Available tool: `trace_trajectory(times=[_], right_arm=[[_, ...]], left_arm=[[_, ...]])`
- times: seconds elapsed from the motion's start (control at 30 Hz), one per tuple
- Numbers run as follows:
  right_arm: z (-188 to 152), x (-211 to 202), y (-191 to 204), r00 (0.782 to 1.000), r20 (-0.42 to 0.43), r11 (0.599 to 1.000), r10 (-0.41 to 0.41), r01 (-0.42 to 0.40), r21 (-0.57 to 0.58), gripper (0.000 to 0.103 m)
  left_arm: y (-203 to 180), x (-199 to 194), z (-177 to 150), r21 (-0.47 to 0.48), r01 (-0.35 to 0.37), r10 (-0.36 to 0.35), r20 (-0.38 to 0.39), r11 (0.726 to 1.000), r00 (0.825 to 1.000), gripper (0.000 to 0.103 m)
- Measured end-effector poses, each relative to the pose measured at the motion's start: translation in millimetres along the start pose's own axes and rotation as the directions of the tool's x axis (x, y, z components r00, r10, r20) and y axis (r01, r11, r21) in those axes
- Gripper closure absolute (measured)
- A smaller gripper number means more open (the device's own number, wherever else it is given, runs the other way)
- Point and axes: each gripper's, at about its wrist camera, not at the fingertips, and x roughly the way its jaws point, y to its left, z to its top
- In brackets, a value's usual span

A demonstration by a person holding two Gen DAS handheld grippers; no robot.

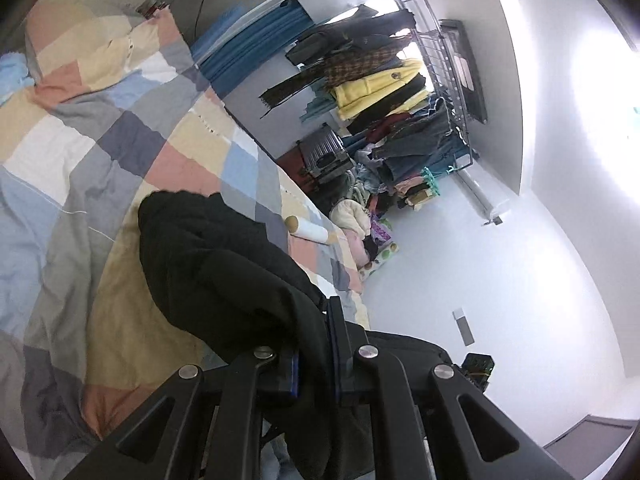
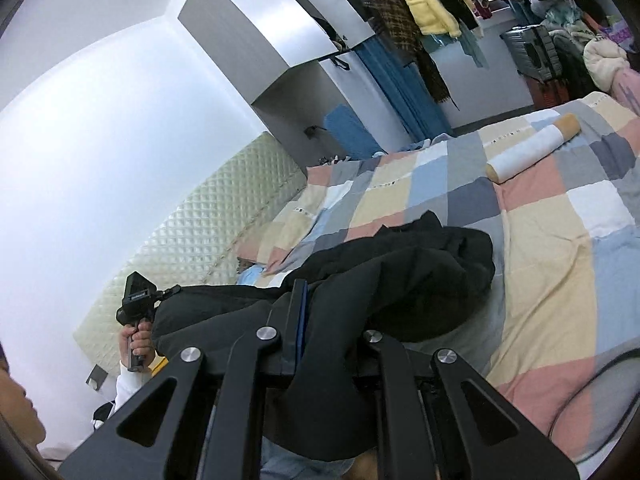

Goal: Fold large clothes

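So the left hand-held gripper (image 1: 314,344) was clamped tight on a bunched black fabric garment (image 1: 224,264), and the right hand-held gripper (image 2: 332,332) pinched another part of it. Ahead of both, the garment drooped onto the patchwork quilted bed (image 2: 540,232), a white-and-tan cylindrical bolster (image 2: 532,148) lying farther off.

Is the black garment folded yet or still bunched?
Still bunched: the black garment hangs crumpled between left gripper and right gripper, partly heaped on the bed.

A home bedroom: patchwork-quilted bed (image 2: 540,216), padded headboard (image 2: 192,232), crowded clothes rack (image 1: 400,92).
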Motion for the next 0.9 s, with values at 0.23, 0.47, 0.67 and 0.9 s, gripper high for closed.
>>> trace_trajectory(times=[0.23,0.47,0.67,0.9], right_arm=[[-13,-24,18,0.999,-0.014,1.000,-0.029,0.029,0.012,0.091],[17,-2,-13,0.995,-0.003,0.991,-0.098,0.098,0.087,0.091],[71,39,-61,0.985,-0.027,0.965,-0.168,0.170,0.198,0.091],[127,97,-97,0.949,-0.072,0.933,-0.307,0.315,0.173,0.091]], left_arm=[[-27,-21,-23,0.118,-0.077,0.074,0.025,0.990,0.997,0.092],[-35,17,16,0.155,-0.141,0.136,0.038,0.978,0.990,0.092],[-49,81,78,0.173,-0.278,0.276,0.037,0.945,0.960,0.092],[-46,162,149,0.154,-0.425,0.430,-0.004,0.892,0.903,0.092]])
